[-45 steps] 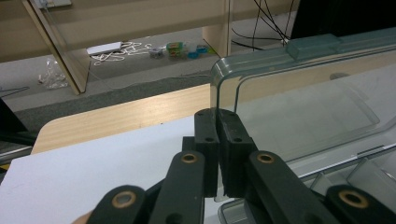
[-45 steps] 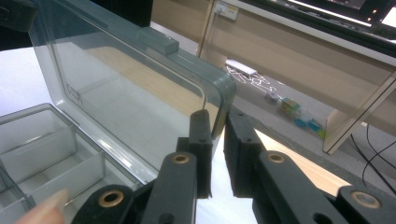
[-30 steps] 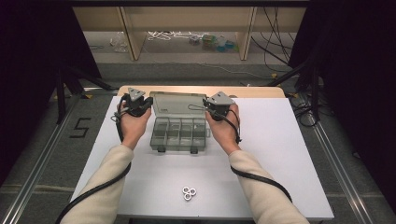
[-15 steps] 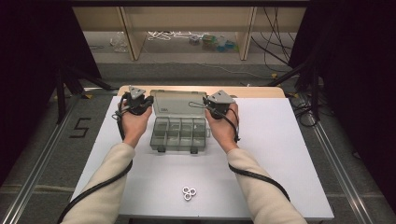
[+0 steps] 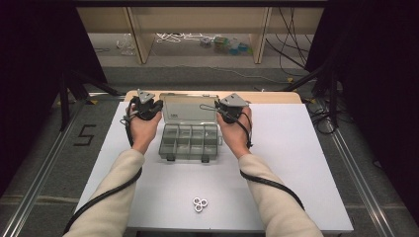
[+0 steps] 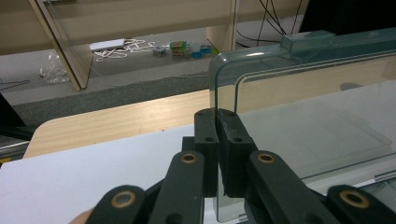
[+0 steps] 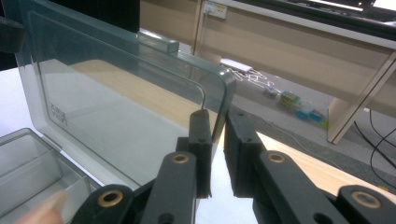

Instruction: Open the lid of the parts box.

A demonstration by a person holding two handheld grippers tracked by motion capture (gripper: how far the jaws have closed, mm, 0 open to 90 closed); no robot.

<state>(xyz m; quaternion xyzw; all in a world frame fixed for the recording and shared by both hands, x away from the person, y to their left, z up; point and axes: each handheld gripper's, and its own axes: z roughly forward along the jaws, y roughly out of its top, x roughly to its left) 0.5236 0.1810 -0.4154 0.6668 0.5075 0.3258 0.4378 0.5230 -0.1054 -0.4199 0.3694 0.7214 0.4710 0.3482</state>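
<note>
High view: clear plastic organizer box (image 5: 189, 142) sits mid-bench on the white bench (image 5: 296, 163), lid (image 5: 190, 109) swung up and leaning back toward the far edge. Left gripper (image 5: 144, 109) is at the lid's left edge, right gripper (image 5: 231, 112) at its right edge, one hand on each side. The box compartments look empty from here. Three small white rings (image 5: 199, 204) lie in a cluster near the front edge, well apart from the box and from both hands.

Left gripper view: jaws closed on the lid's side edge (image 6: 224, 100), pads pressed flat against the clear plastic just below the rounded corner. Lid stands near upright. Wooden strip of the bench behind it, floor clutter beyond.

Right gripper view: jaws straddle the lid's other edge (image 7: 219, 93); near pad sits on the plastic, far pad shows a thin gap in this angle, but the jaws are nearly shut, so I read it as a pinch on the lid. One compartment (image 7: 32, 163) of the open box shows lower left, empty.

Step in hand, my read: lid work, both sides held, lid at or near full open. Can't tell from this whether it's going further back or coming down.

Next move needs both hands swinging together about the hinge; uneven motion would twist the thin lid or drag the light box across the bench. Then release and go for the rings.
</note>
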